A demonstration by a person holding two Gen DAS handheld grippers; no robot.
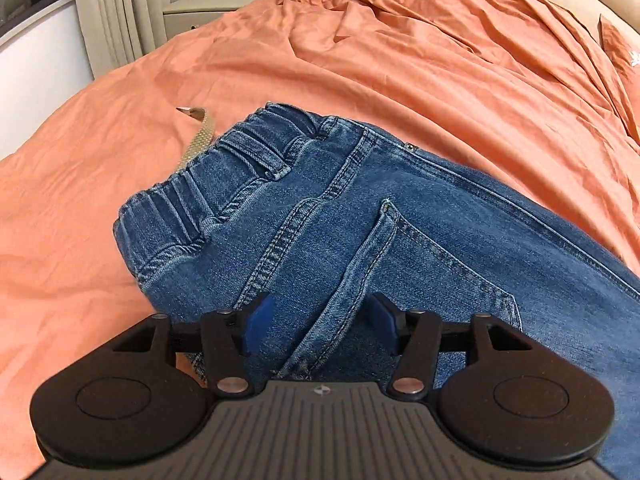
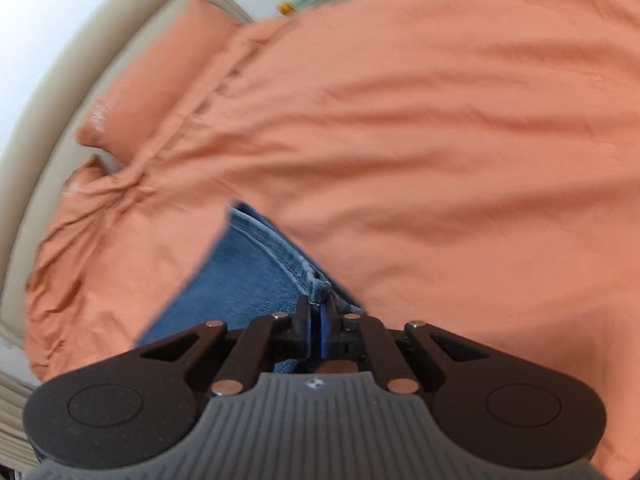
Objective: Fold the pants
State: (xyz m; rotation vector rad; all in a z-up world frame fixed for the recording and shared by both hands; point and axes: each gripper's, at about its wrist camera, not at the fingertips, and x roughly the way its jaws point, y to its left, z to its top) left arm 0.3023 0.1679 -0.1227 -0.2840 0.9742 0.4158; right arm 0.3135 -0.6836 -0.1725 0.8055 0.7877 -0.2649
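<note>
Jeans (image 1: 400, 216) lie mid-frame on orange bed (image 1: 440, 60). Right tongs (image 2: 318, 320) clamp a leg hem; left tongs (image 1: 316, 320) gape over the seat. Likely mid-fold; next, carry hem toward waistband (image 1: 224, 168).

Blue denim pants (image 1: 400, 220) w/ elastic waistband (image 1: 208, 184), back pocket up, flat on orange bedsheet (image 1: 400, 60), hem pinched
</note>
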